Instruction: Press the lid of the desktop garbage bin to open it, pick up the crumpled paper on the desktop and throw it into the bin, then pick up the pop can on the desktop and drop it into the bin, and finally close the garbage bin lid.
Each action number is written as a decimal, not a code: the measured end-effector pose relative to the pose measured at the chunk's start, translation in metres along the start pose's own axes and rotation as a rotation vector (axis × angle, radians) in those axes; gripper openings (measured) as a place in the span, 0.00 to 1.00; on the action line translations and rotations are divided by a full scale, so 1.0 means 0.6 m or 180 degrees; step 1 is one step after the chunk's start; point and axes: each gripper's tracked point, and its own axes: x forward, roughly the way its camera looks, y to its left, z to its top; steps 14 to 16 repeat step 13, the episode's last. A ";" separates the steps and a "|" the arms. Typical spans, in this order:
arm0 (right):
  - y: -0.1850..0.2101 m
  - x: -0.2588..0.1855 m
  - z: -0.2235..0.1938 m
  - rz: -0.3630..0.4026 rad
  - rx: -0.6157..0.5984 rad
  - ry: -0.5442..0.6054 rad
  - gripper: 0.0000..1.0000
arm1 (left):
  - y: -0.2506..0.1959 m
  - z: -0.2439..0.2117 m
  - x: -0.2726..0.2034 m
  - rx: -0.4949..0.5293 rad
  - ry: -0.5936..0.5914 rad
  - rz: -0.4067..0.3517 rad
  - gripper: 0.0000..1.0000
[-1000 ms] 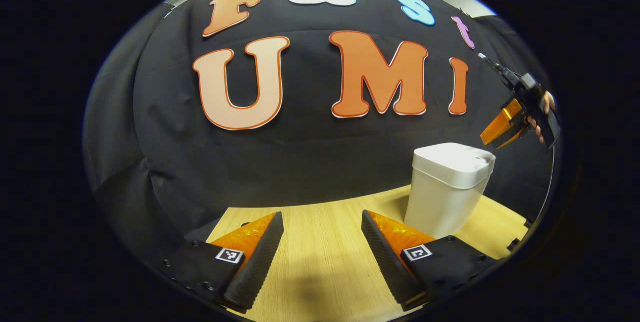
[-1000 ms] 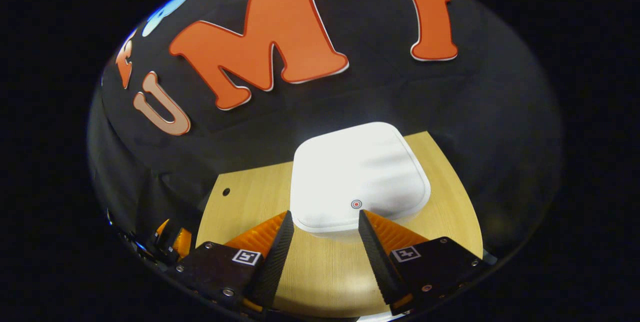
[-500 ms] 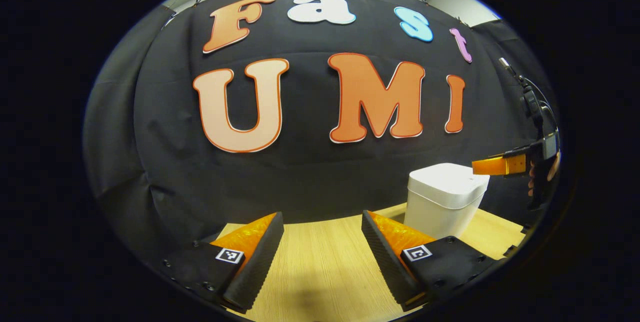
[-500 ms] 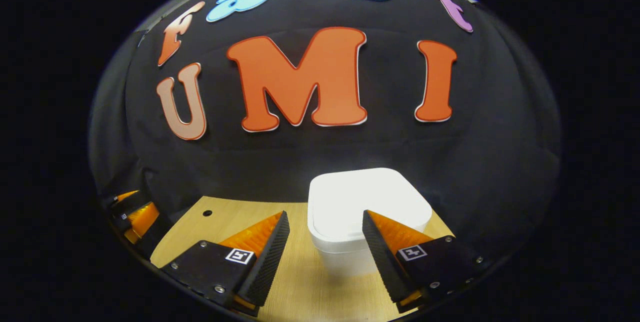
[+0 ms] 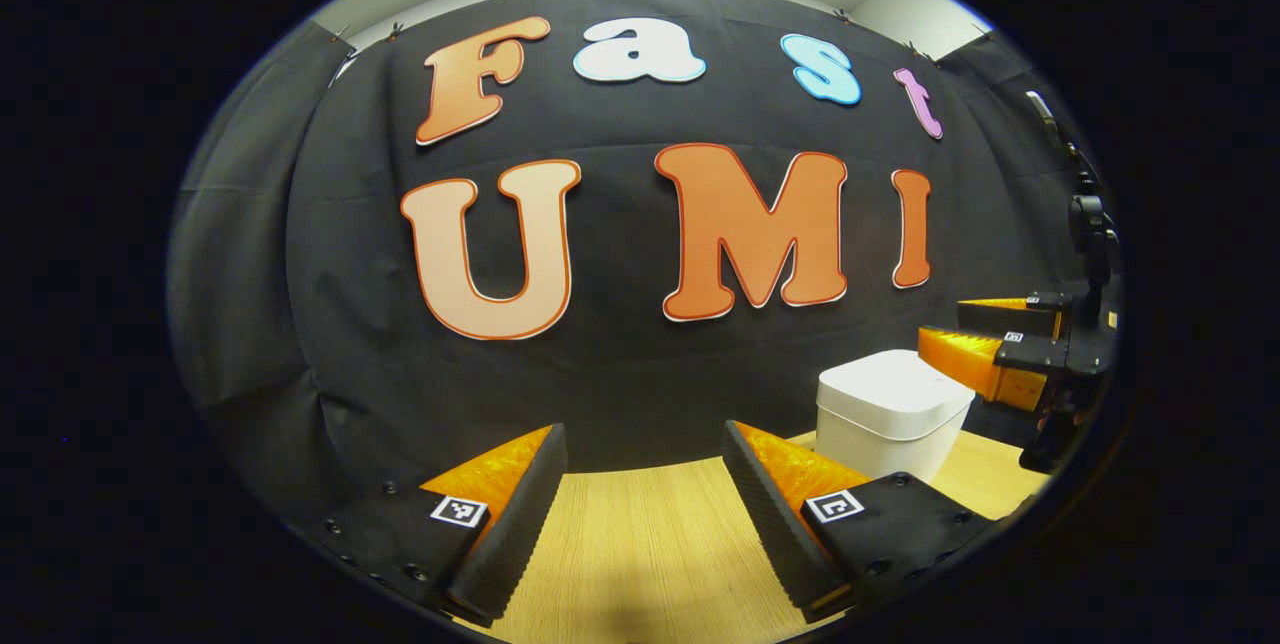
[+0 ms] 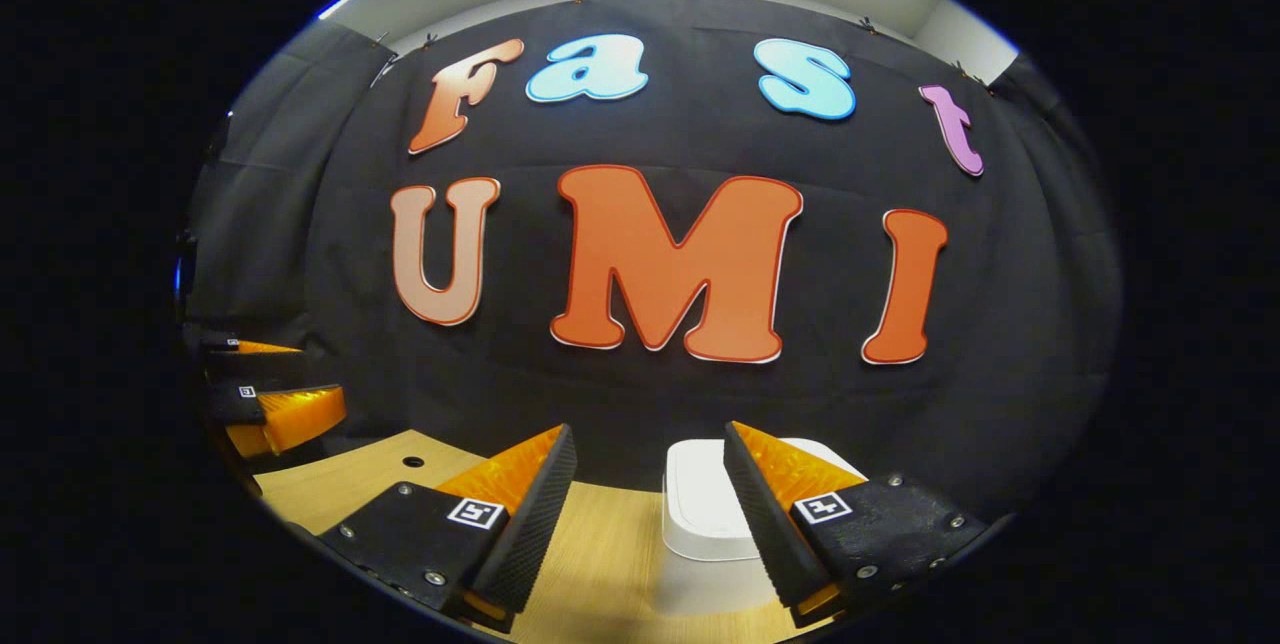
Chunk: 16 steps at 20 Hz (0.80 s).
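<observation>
The white garbage bin (image 5: 888,412) stands on the wooden desktop (image 5: 650,544) with its lid down, to the right in the left gripper view. In the right gripper view the bin (image 6: 705,514) sits low, partly behind the right finger. My left gripper (image 5: 645,439) is open with nothing between its fingers, well left of the bin. My right gripper (image 6: 650,439) is also open and holds nothing, a little back from the bin. The right gripper (image 5: 1000,349) hangs beside the bin's top in the left gripper view; the left gripper (image 6: 270,394) appears at the far left of the right gripper view.
The black booth wall stands close behind the desktop. A small round hole (image 6: 413,461) marks the wood near the desktop's left back corner.
Both views have tilted upward and pulled back, so the bin sits lower and smaller. The right gripper has come off the lid and levelled out beside the bin. The lid stays down.
</observation>
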 end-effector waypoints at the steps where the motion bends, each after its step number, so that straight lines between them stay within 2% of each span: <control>1: 0.008 -0.004 -0.005 0.0043 -0.0005 0.0013 0.91 | -0.002 0.006 -0.005 0.0009 -0.0035 0.0015 1.00; 7: 0.042 -0.007 -0.020 0.0240 0.0035 0.0068 0.93 | -0.012 0.023 -0.019 0.0032 -0.0164 0.0068 1.00; 16: 0.044 0.000 -0.021 0.0259 0.0033 0.0086 0.95 | -0.013 0.030 -0.029 0.0037 -0.0219 0.0131 1.00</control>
